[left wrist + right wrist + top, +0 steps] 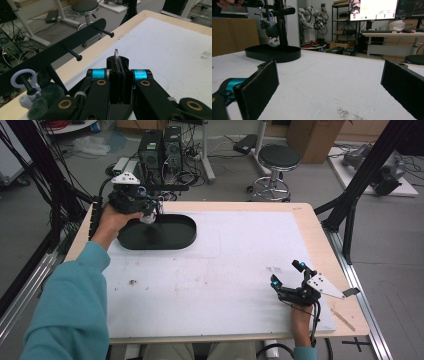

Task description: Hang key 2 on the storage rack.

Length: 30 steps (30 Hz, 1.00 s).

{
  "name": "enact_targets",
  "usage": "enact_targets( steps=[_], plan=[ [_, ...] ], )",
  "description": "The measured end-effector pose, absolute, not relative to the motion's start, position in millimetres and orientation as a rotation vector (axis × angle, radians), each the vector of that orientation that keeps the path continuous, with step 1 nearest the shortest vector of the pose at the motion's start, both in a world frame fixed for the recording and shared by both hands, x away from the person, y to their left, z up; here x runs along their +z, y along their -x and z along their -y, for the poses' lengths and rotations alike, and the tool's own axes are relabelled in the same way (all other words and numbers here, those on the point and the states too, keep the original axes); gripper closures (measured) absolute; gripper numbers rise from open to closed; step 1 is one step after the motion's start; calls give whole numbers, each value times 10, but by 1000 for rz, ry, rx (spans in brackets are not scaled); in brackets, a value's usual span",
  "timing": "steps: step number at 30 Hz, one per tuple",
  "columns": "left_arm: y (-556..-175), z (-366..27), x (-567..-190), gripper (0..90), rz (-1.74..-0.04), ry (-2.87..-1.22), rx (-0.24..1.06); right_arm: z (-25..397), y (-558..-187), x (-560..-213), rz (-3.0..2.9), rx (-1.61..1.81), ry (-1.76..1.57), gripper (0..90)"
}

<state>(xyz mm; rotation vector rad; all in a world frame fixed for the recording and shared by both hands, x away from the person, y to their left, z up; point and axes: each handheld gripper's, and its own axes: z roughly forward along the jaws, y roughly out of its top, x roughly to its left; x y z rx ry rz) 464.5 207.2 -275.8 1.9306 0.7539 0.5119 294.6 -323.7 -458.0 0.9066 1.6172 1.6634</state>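
**Gently now: plush hanging at the rack**

Seems to be about the plush point(47, 102), a small dark soft toy with a pale ring point(17, 76) on top. Hangs at the left end of the rack point(62, 50), ring slipped over a peg point(27, 86), body dangling above the black base point(157, 232) at the far left of the table point(225, 270). Seen from the right gripper view as well, low under the bar, face down point(272, 30).

Left gripper point(119, 62) held up at the rack, just beside the toy, jaws pressed together on a shiny piece point(116, 53), thin and upright. Cannot tell what this piece is, or whether joined to the toy. Right gripper point(286, 273) resting near the front right corner, well apart from the rack, jaws spread wide with nothing between.

About handling, as a judgement: very light, soft, easy to squash, so no need for a hard squeeze. Likely to swing on the peg when touched. Fur probably not slippery, but gives way under the pads, so a poor place for exact control. Better to take hold at the ring or the short link under it, stiff and small, and to move along the peg, not across it. Ring looks like thin plastic; should not be twisted or pulled sideways.
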Motion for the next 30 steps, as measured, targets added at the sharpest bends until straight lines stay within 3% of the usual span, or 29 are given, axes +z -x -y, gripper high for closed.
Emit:
enact_targets(
  steps=[30],
  plan=[
    [-4931,-2010,-2660,882,-843,-1993,531,3243,-2949,-4582,-1613,1674,-912,7]
  ],
)
